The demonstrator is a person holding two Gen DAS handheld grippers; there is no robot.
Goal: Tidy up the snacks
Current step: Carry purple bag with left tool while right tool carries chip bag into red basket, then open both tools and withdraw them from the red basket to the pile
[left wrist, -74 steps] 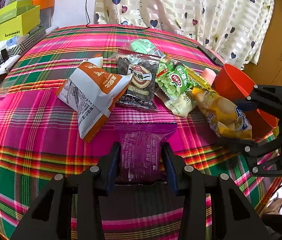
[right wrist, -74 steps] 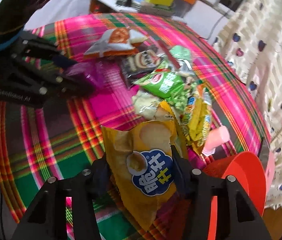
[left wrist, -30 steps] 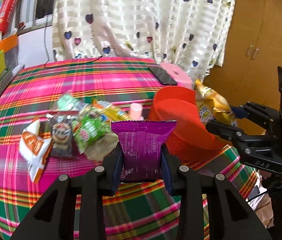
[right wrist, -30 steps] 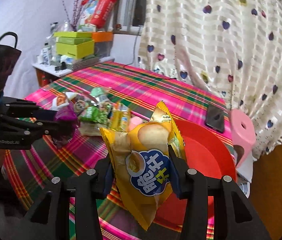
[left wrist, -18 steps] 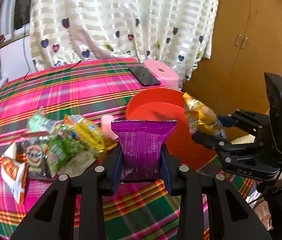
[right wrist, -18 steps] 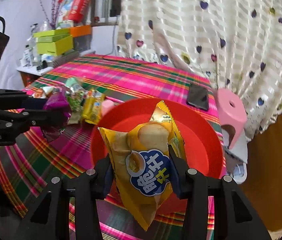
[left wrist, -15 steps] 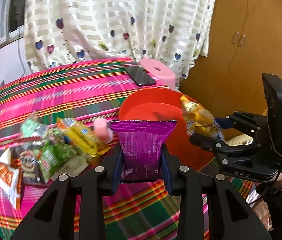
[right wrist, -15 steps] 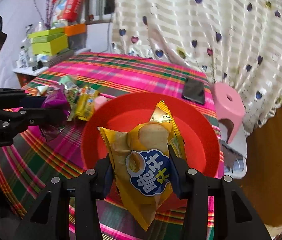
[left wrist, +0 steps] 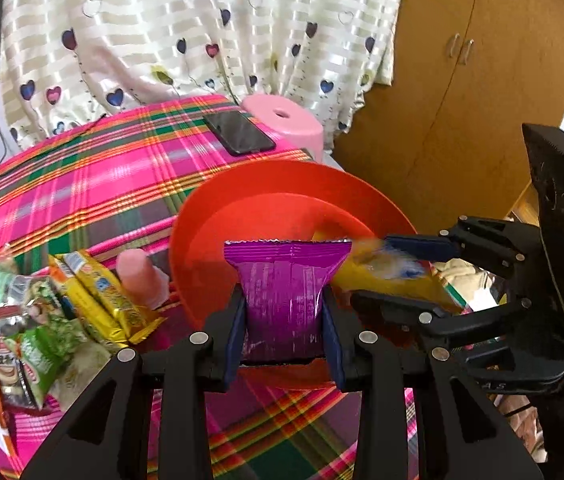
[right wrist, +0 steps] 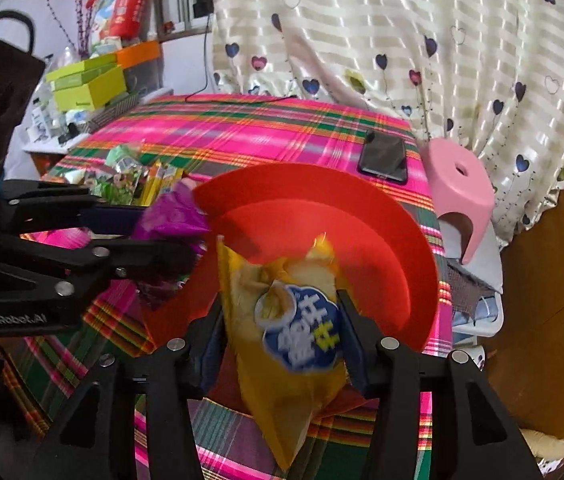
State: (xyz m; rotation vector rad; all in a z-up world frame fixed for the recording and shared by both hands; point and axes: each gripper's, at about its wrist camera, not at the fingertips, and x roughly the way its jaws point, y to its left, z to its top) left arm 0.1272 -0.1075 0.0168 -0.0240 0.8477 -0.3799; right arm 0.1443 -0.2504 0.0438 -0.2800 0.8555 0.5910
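Note:
A red plastic bowl (left wrist: 266,184) sits at the near corner of the plaid table. My left gripper (left wrist: 283,300) is shut on a purple snack packet (left wrist: 285,268), held upright over the bowl's near rim. From the right wrist, the left gripper (right wrist: 170,232) comes in from the left with the purple packet (right wrist: 170,216) at the bowl (right wrist: 361,216) edge. My right gripper (right wrist: 280,308) hangs above the bowl and its jaws are opening. The yellow chip bag (right wrist: 293,320) is blurred between them, loose of the pads. The left wrist view shows that bag (left wrist: 381,280) tilting into the bowl.
A pile of snack packets (left wrist: 62,304) and a pink tube (left wrist: 138,276) lie left of the bowl. A black phone (left wrist: 238,132) rests on the far table edge by a pink stool (left wrist: 282,120). A wooden cabinet (left wrist: 461,80) stands to the right. Green boxes (right wrist: 90,84) sit on a side shelf.
Both grippers have travelled from the snack pile to the red bowl. The right jaws have spread wider and the chip bag has sagged and blurred between them. The left still grips the purple packet.

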